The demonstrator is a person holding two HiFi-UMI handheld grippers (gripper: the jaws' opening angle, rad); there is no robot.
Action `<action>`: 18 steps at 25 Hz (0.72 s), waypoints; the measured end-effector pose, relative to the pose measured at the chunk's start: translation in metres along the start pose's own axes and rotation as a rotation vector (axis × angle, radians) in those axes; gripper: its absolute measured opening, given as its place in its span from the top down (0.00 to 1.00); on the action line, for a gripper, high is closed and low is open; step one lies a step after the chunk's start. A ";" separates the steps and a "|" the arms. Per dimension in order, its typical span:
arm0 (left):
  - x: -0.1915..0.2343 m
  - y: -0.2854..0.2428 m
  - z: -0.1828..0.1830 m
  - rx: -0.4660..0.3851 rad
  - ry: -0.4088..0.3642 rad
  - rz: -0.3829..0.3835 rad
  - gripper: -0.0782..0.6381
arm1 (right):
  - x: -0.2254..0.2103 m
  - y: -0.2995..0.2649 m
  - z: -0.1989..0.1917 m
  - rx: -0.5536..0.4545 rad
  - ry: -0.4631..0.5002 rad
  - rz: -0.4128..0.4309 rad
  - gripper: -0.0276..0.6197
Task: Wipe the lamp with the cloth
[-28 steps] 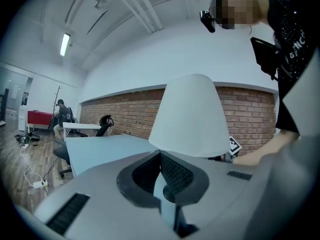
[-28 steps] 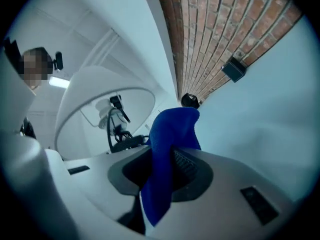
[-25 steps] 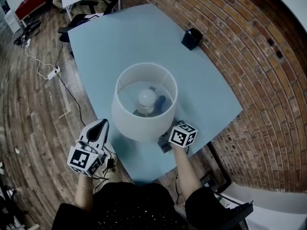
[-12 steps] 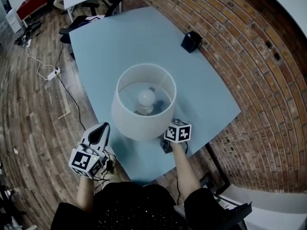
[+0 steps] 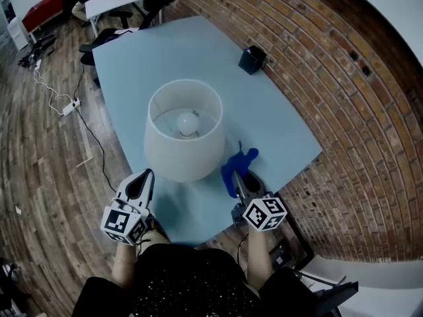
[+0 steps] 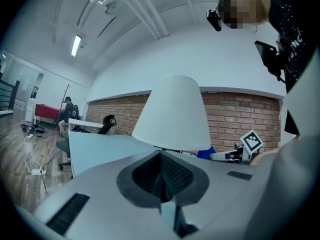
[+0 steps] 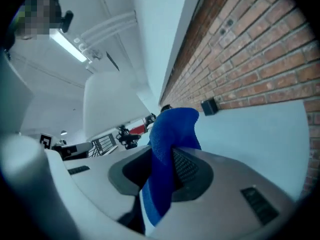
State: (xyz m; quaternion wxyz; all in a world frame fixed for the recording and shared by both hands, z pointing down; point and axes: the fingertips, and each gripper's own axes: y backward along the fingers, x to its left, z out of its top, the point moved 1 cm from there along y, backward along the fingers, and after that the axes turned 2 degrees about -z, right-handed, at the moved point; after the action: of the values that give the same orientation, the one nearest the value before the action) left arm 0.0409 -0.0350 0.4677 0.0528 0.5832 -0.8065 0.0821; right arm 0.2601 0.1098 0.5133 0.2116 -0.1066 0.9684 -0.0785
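A white lamp [image 5: 183, 131] with a drum shade stands on the light blue table [image 5: 198, 51]; its bulb shows from above. My right gripper [image 5: 239, 180] is shut on a blue cloth [image 5: 236, 166], held up just right of the shade, apart from it. In the right gripper view the blue cloth [image 7: 167, 149] hangs between the jaws, with the lamp shade [image 7: 107, 109] to the left. My left gripper [image 5: 140, 180] is shut with nothing in it, at the table's near edge left of the lamp. The left gripper view shows the shade [image 6: 172, 114] ahead.
A small dark box [image 5: 250, 59] sits at the table's far right, by the brick wall [image 5: 344, 98]. Chairs and another table [image 5: 125, 2] stand beyond. A power strip and cable [image 5: 69, 104] lie on the wooden floor to the left.
My right gripper has drawn back from under the shade toward me, lifting the blue cloth into view. The left gripper has stayed about where it was.
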 end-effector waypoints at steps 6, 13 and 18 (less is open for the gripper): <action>-0.024 0.008 -0.005 0.010 -0.024 -0.021 0.88 | 0.049 0.040 0.016 -0.157 0.163 -0.046 0.82; -0.035 0.013 -0.011 0.012 -0.034 -0.017 0.88 | 0.066 0.050 0.008 -0.145 0.274 -0.058 0.82; -0.045 0.014 -0.015 0.012 -0.030 -0.025 0.88 | 0.069 0.052 0.002 -0.132 0.283 -0.049 0.82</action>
State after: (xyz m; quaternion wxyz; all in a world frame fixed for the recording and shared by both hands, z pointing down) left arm 0.0418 0.0144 0.4729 0.0380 0.5948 -0.7992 0.0776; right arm 0.1907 0.1426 0.4737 0.0637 -0.1316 0.9887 -0.0339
